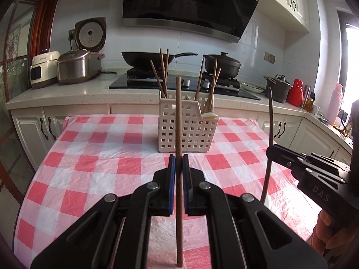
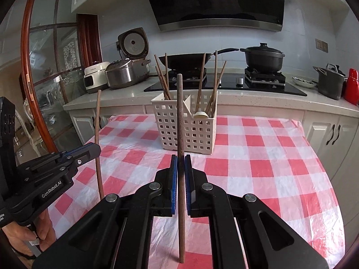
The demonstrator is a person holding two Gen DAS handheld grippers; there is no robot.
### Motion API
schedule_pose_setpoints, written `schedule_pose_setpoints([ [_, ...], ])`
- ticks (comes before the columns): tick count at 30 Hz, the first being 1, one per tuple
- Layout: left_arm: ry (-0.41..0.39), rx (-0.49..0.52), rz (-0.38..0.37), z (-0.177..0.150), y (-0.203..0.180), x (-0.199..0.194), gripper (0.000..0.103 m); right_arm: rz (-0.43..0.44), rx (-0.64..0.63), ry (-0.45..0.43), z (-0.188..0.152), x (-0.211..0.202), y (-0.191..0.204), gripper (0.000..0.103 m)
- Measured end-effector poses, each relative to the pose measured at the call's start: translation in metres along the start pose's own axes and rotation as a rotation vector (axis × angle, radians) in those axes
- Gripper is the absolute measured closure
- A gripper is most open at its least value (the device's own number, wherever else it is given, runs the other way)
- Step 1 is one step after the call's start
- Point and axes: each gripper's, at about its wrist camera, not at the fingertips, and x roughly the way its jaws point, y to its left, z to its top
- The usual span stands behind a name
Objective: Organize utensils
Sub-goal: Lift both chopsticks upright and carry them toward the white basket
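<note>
L cam only: pink bottle (image 1: 334,103) by window. R cam only: glass door (image 2: 48,71). Left gripper (image 1: 178,163) & right gripper (image 2: 181,163) each pinch one upright chopstick, near-closed. Basket (image 2: 190,130) ahead on table (image 2: 258,157).

Count: two hand-held grippers, left (image 1: 178,163) and right (image 2: 181,164), one chopstick (image 1: 178,134) clamped in each. One basket (image 1: 186,127), two compartments. Seven chopsticks and one spoon (image 1: 210,114) inside it.
</note>
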Motion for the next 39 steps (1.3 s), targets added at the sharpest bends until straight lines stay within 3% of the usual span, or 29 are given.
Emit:
schedule_pose_setpoints([
  [15, -0.049, 0.014, 0.011, 0.000, 0.003, -0.020, 0.097, 0.036, -0.035, -0.077, 0.008, -0.023, 0.021, 0.096],
  [25, -0.087, 0.041, 0.023, 0.001, 0.000, -0.024, 0.097, 0.043, -0.014, -0.080, 0.007, -0.023, 0.017, 0.097],
  [39, -0.075, 0.064, 0.018, 0.010, -0.001, -0.014, 0.097, 0.056, -0.014, -0.082, 0.017, -0.013, 0.014, 0.096],
])
